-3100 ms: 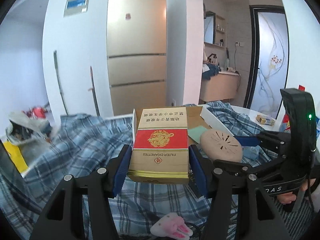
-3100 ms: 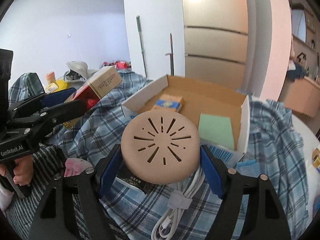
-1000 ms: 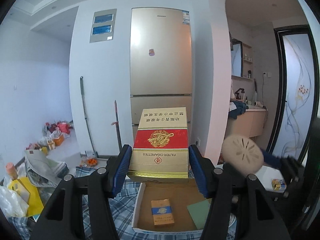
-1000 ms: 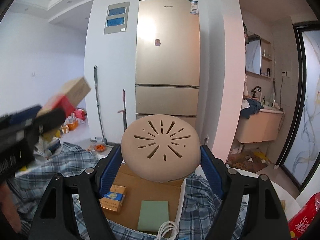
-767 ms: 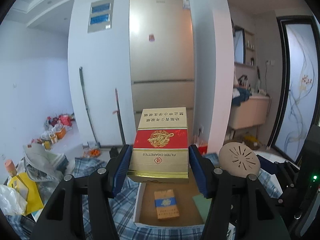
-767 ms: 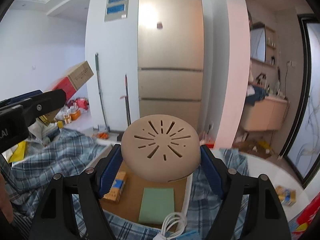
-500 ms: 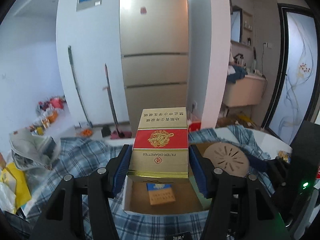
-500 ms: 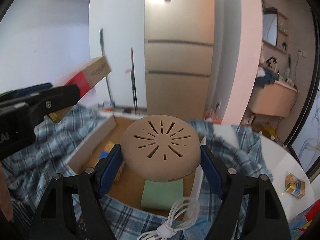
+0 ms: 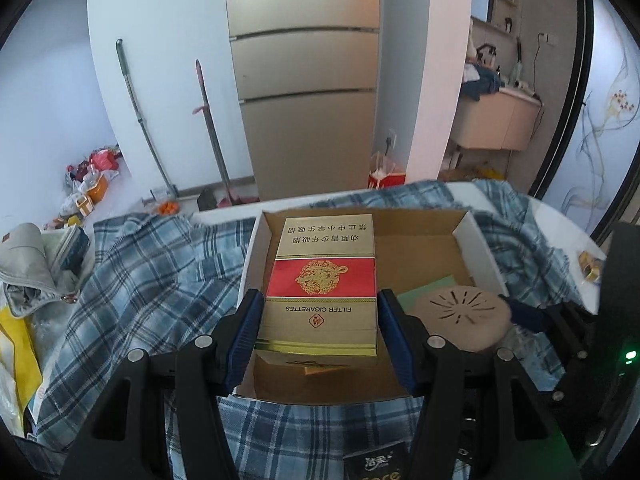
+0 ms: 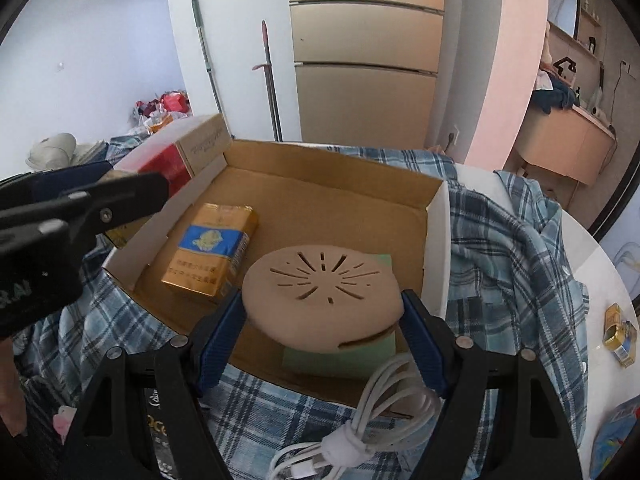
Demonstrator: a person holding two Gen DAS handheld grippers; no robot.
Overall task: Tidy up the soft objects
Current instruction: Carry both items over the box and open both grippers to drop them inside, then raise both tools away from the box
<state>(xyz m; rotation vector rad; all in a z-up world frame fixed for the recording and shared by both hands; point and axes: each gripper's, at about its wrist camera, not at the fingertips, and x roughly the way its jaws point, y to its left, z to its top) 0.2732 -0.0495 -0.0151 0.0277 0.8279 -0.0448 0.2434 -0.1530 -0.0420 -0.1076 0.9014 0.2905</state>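
My left gripper [image 9: 320, 328] is shut on a red and gold cigarette carton [image 9: 320, 280] and holds it over the left part of an open cardboard box [image 9: 476, 248]. My right gripper [image 10: 322, 340] is shut on a round beige slotted pad [image 10: 322, 292] and holds it low over the box's [image 10: 328, 196] near right part, above a green pad [image 10: 344, 356]. A yellow and blue cigarette pack [image 10: 210, 248] lies in the box at the left. The left gripper and its carton [image 10: 176, 160] show at the left of the right wrist view.
The box sits on a blue plaid cloth [image 9: 152, 264] over a white table [image 10: 592, 280]. A coiled white cable [image 10: 360, 420] lies in front of the box. A small yellow pack [image 10: 618, 336] lies at the right. Bags [image 9: 36, 280] sit at the left.
Both grippers have tilted down and come lower over the box with their loads. The beige pad now hangs just above the green pad; the carton is over the box's left side.
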